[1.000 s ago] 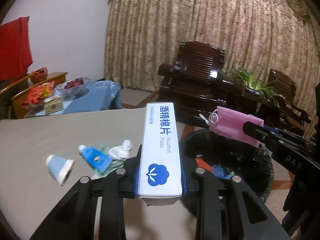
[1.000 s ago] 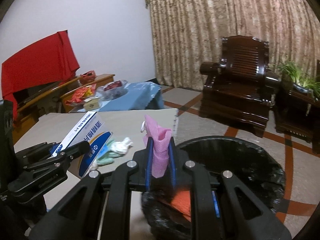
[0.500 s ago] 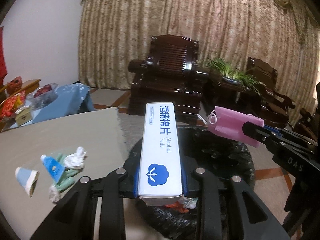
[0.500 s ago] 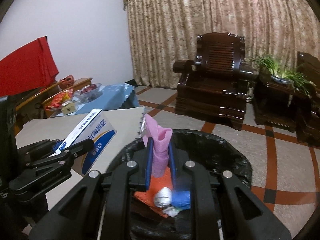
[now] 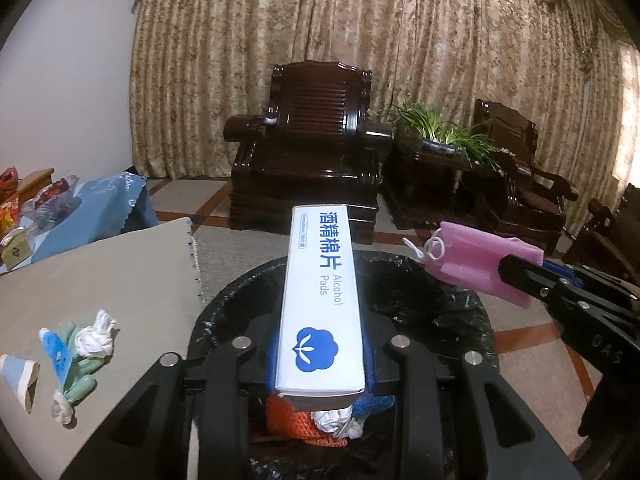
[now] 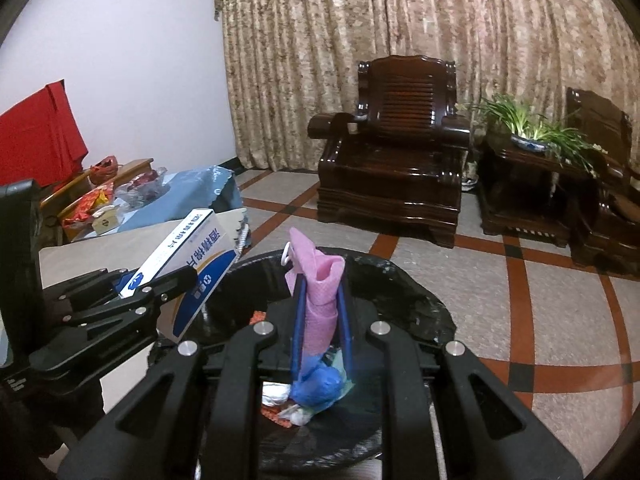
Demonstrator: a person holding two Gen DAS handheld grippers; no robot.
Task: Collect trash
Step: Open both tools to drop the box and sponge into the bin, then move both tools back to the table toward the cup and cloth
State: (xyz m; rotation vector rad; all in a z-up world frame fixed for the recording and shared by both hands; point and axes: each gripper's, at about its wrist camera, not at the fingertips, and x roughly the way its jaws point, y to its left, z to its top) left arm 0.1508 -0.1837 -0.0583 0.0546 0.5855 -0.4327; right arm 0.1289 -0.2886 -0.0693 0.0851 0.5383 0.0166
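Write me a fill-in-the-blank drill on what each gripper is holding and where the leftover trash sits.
1. The left hand-held gripper is shut on a box of alcohol ____.
2. The right hand-held gripper clamps a face mask coloured ____.
3. Both items hang over the black-lined ____.
4. The crumpled tissue lies on the ____.

Missing words: pads; pink; bin; table

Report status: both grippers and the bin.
Left gripper shut on alcohol pads box, right gripper shut on pink mask. Both over the trash bin. Nothing blocking the drop.
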